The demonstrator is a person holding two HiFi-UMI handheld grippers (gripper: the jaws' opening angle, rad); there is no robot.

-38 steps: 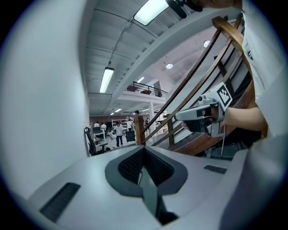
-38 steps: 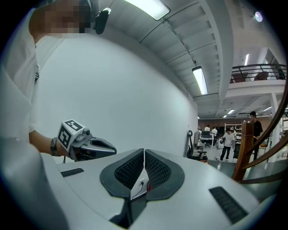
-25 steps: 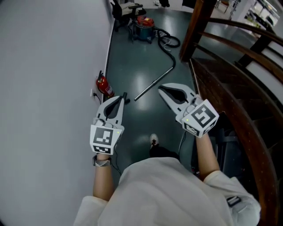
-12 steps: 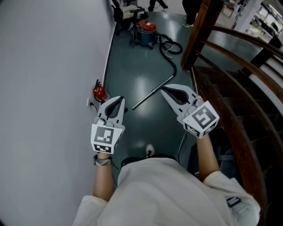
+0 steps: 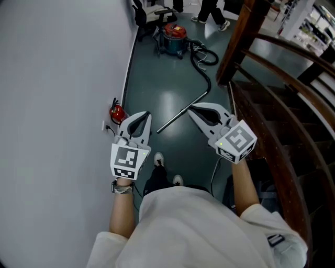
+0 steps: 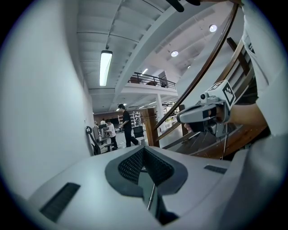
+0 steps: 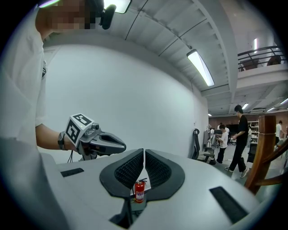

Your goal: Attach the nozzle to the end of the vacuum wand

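The metal vacuum wand (image 5: 182, 111) lies slantwise on the dark floor ahead, its far end joined to a black hose (image 5: 201, 60) that curls back to a red vacuum cleaner (image 5: 173, 34). I cannot make out a nozzle in any view. My left gripper (image 5: 145, 114) is held level just left of the wand's near end, jaws shut and empty. My right gripper (image 5: 191, 108) hovers over the wand's right side, also shut and empty. In the left gripper view a sliver of the wand (image 6: 150, 198) shows below the shut jaws (image 6: 143, 150). The right gripper (image 7: 144, 152) is shut too.
A white wall (image 5: 52, 104) runs along the left, with a red fire extinguisher (image 5: 117, 112) at its foot. A dark wooden stair railing (image 5: 272, 99) bounds the right. People (image 5: 209, 11) walk far ahead near chairs. My own shoes (image 5: 158, 158) show below the grippers.
I have walked forward: the wand, the extinguisher and the vacuum cleaner have come nearer, and one foot has stepped out in front. Both grippers stay shut and level.
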